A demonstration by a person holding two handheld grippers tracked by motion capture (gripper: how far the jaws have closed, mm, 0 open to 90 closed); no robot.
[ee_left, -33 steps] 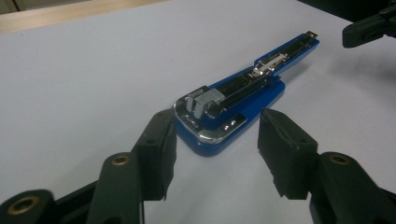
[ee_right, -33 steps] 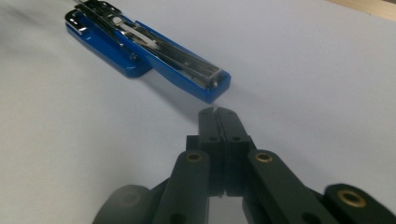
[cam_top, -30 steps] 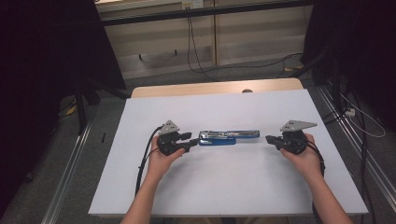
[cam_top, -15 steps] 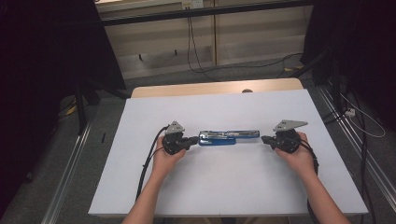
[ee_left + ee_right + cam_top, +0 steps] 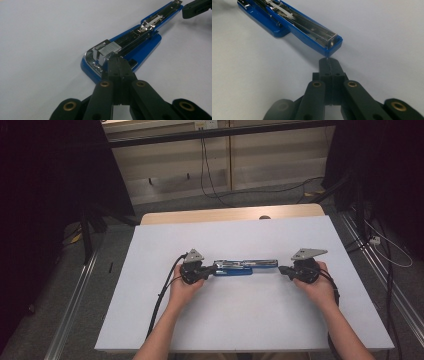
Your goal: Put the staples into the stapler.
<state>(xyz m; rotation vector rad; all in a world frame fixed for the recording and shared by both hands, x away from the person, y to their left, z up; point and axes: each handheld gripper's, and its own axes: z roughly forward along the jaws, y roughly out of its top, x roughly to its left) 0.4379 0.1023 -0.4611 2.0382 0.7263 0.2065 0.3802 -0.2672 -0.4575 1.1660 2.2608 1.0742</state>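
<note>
Blue stapler [image 5: 240, 267] lies opened flat on the counter [image 5: 250, 320] between both tools, its staple channel exposed. Left tool [image 5: 210, 271], jaws clenched, touches one end; right tool [image 5: 284, 269], clenched empty, sits just off the other.

Desk [image 5: 250, 320]: I log a white sheet covering nearly its whole top, with a strip of bare wood along the far edge. One item lies directly on it, near the centre: a blue stapler [image 5: 245, 268], opened out flat, lengthwise left to right.
</note>
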